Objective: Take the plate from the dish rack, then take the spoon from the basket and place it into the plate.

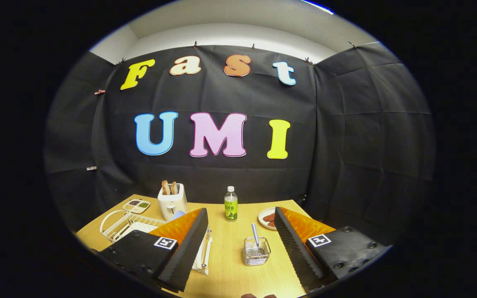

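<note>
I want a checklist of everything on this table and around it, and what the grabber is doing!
Surface: light wooden table, bare between the fingers.
Job's things: white wire dish rack beside and partly behind the left finger, plate in it hard to make out; spoon standing in the small wire basket, just ahead, between the fingers.
Clutter: white toaster with toast; green-labelled bottle; small plate of food; divided tray beyond the rack.
Grippers: gripper open wide, holding nothing.
Cables: nothing seen.
Surroundings: black cloth wall behind the table.
</note>
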